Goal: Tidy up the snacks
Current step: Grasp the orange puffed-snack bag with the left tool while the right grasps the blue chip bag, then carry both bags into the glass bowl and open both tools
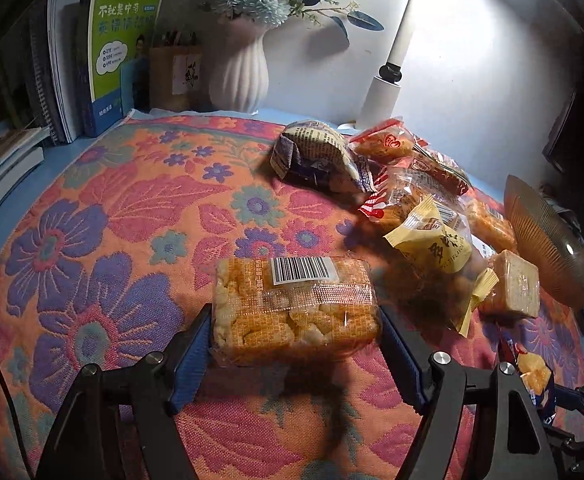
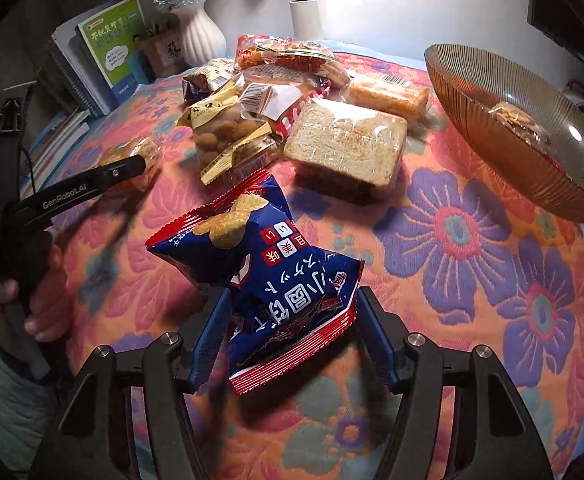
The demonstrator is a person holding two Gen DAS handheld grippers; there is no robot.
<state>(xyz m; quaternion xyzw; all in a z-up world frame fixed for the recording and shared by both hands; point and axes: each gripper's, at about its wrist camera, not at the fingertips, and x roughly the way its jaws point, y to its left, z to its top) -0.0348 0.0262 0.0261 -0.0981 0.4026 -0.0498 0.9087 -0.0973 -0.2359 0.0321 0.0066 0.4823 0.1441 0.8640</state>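
Observation:
My left gripper (image 1: 296, 312) is shut on an orange puffed-rice pack (image 1: 296, 312) with a barcode label, its blue pads pressing the pack's two short ends. In the right wrist view the same pack (image 2: 131, 160) shows at the left, behind one black finger (image 2: 123, 168). My right gripper (image 2: 294, 292) is shut on a crumpled blue and red snack bag (image 2: 275, 264), pinched between its pads. An amber ribbed glass bowl (image 2: 532, 176) stands at the right with one wrapped snack (image 2: 520, 120) inside. A pile of loose snack packs (image 2: 292, 92) lies behind the bag.
A floral cloth (image 1: 111, 220) covers the table. Books (image 1: 119, 52), a white vase with flowers (image 1: 239, 68) and a white lamp stem (image 1: 388, 76) stand along the back wall. A person's hand (image 2: 31, 280) holds the left gripper's handle.

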